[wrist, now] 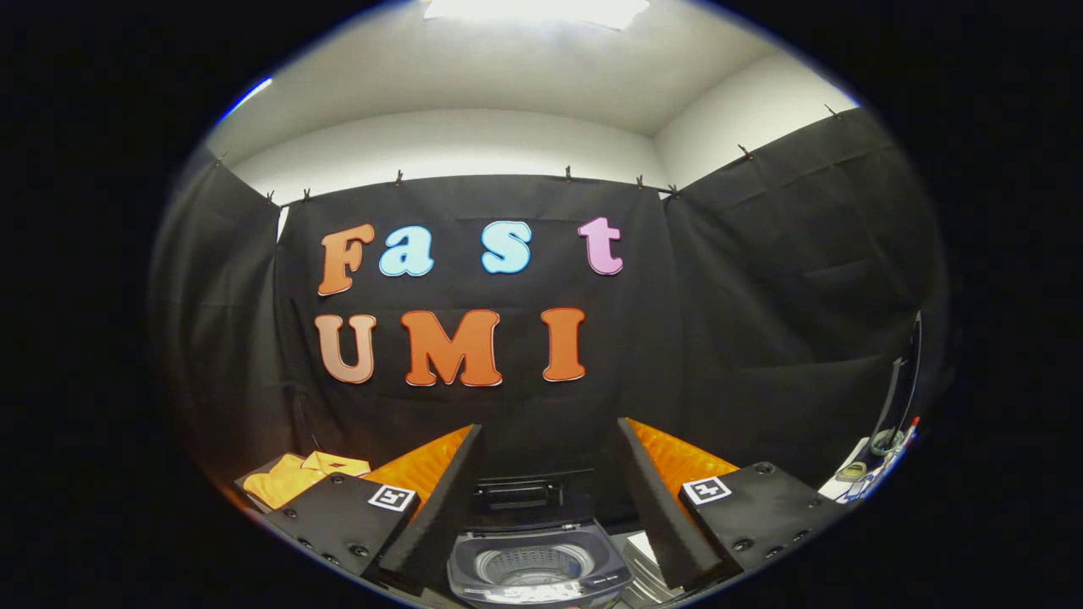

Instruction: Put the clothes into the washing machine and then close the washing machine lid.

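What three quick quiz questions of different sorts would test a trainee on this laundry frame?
1. True or false: the lid of the small grey top-loading washing machine is up, so its ribbed drum shows.
2. Multiple choice: the folded orange collared shirt lies (A) inside the drum, (B) between the fingers, (C) off to the left, beyond the left finger.
3. Fill in: the gripper fingers are ____ and hold nothing.

Key: 1 true; 2 C; 3 open (spread apart, with the washing machine between and just ahead of them).
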Tool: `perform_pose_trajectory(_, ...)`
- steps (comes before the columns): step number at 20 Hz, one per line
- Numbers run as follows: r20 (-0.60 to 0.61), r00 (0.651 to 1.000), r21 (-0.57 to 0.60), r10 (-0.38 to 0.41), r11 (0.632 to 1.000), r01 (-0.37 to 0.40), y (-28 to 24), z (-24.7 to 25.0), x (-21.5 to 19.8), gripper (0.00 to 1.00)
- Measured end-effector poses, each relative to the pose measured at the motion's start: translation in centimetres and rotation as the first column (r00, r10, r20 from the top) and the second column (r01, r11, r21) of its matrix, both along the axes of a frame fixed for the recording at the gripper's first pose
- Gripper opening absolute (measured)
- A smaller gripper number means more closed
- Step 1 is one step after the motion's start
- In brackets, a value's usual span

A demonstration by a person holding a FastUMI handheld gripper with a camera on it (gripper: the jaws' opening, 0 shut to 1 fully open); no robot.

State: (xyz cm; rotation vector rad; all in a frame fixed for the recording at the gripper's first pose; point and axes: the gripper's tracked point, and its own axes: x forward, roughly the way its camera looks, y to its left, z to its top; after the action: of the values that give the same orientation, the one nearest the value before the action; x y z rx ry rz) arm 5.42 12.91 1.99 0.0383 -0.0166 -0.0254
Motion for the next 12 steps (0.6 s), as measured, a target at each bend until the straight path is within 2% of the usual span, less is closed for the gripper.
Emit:
perform_pose_trajectory(7,-0.044,0.993,0.043,0.106,0.994,-0.105,14.0,-1.9,4.1,0.99)
perform_pose_trajectory(12,-0.109,0.959,0.081,0.261,0.964,-0.253,26.9,-5.9,5.8,0.99)
